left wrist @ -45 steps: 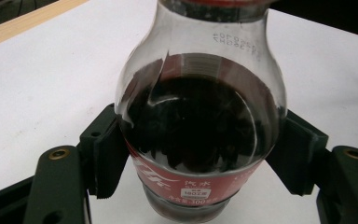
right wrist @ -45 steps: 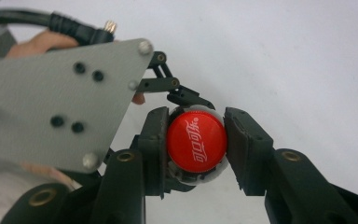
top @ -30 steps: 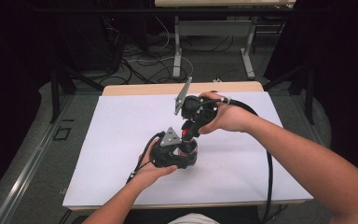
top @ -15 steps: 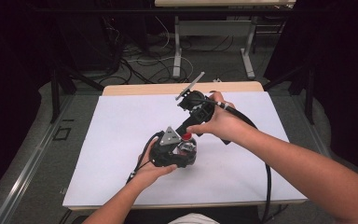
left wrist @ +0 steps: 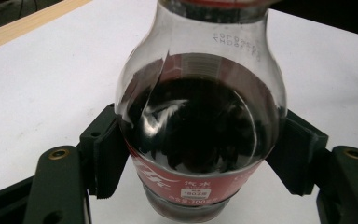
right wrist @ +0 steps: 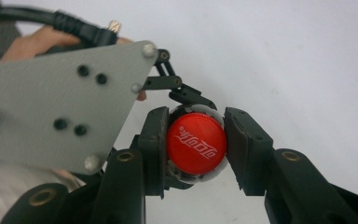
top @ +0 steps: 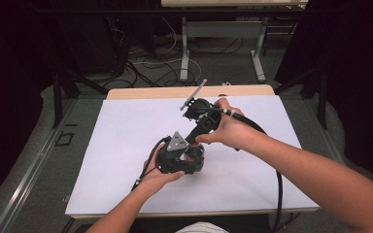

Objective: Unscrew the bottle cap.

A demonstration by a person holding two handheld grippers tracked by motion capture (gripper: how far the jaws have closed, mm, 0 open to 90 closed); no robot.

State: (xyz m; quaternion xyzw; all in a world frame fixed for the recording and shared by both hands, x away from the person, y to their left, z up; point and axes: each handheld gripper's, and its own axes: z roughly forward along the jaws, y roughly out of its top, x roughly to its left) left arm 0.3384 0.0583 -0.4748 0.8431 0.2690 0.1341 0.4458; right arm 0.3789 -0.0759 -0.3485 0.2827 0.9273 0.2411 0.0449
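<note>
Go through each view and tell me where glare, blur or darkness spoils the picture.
High view: room edges fall into near-black, the white table is evenly lit, the grippers are small and soft. Left gripper view: light streaks glare on the bottle, whose neck is cropped. Right gripper view: the red cap is sharp, the grey plate slightly blurred.

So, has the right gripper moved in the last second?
Yes. The right gripper has swung down from the table's wooden far edge toward the left gripper, onto the bottle's red cap.
</note>
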